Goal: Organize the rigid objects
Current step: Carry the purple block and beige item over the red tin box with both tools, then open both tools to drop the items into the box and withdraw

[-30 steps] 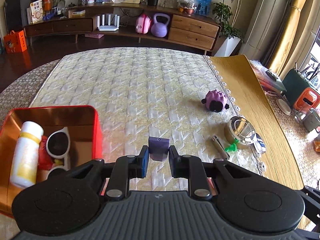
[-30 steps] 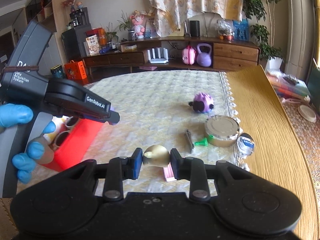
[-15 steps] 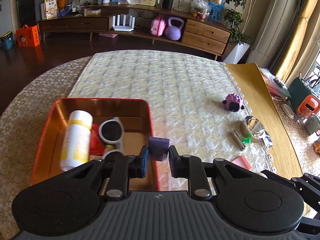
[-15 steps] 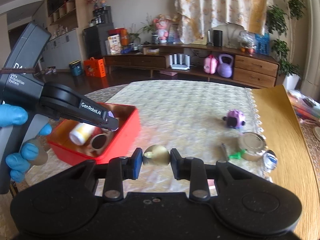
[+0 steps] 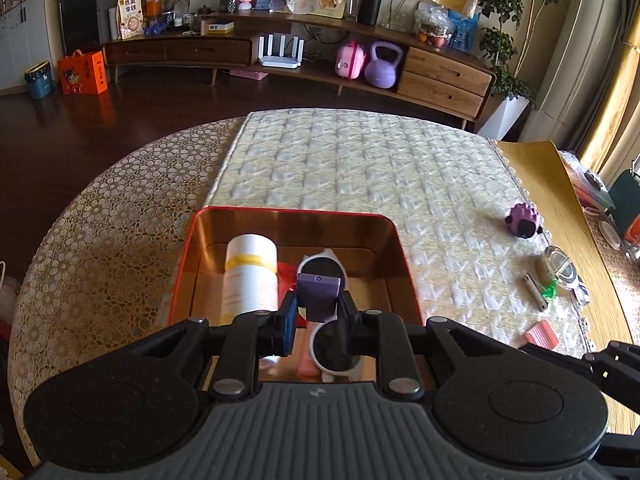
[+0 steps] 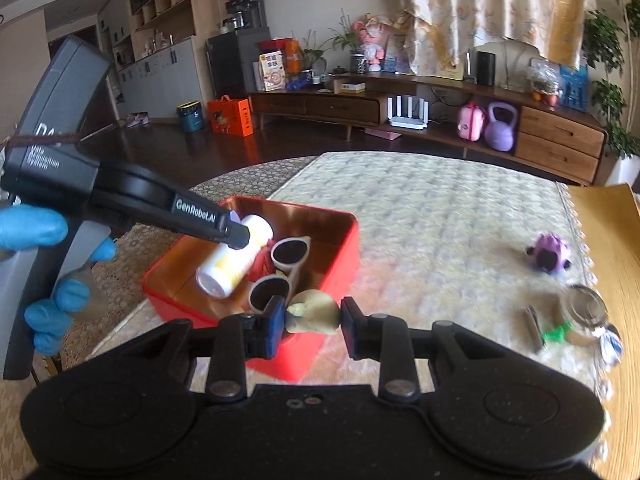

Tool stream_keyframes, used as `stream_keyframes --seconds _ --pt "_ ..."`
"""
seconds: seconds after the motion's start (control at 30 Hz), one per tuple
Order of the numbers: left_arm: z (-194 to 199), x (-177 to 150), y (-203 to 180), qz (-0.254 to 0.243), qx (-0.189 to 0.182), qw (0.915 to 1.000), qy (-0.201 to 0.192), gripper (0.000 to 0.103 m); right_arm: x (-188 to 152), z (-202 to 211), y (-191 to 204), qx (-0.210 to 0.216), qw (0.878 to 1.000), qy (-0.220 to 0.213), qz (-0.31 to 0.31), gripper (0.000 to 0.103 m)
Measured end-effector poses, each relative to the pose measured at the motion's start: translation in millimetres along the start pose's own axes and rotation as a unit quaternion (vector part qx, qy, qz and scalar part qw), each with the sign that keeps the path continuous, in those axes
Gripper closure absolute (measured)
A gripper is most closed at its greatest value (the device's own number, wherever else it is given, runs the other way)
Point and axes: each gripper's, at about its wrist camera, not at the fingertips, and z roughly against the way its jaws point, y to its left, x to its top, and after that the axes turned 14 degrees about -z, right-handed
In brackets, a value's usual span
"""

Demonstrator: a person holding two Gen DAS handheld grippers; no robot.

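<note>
The left tongs pinch a small purple block between the pads. The block hangs above the open red tin, over the sunglasses already lying inside, so opening the pads here would probably drop it into the tin rather than onto the bench.

The right tongs pinch a rounded yellowish piece, hard to identify. It sits just outside the tin's near corner, not yet over the opening; a further move toward the tin appears to be required before release.

The tin collects the rigid items: a white bottle lies on its side along the left wall, with the sunglasses beside it and something red between them.

Items not yet sorted stay on the right of the bench, well apart from the tin: a purple toy, a round metal container, a slim metal tool, a green piece and a pink comb-like piece.

Risk: the block may land on a sunglass lens.
</note>
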Motion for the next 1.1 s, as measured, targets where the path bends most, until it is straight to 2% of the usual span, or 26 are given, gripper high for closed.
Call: stream_keyframes --seconds 0.33,0.63,1.1 --pt "-32.3 11.2 18.6 -0.002 0.006 1.0000 0.006 0.082 11.3 -54.3 14.0 -0.009 0.999 0.018 0.033 0.073" --pt "-63.3 23.4 17.5 -0.015 0.010 0.9998 0.008 0.082 19.4 -95.7 19.5 -0.027 0.997 0.031 0.057 0.074" --pt "-100.0 26.1 15.0 -0.025 0.017 0.9992 0.027 0.082 7.0 -110.5 27.4 -0.025 0.995 0.051 0.077 0.073"
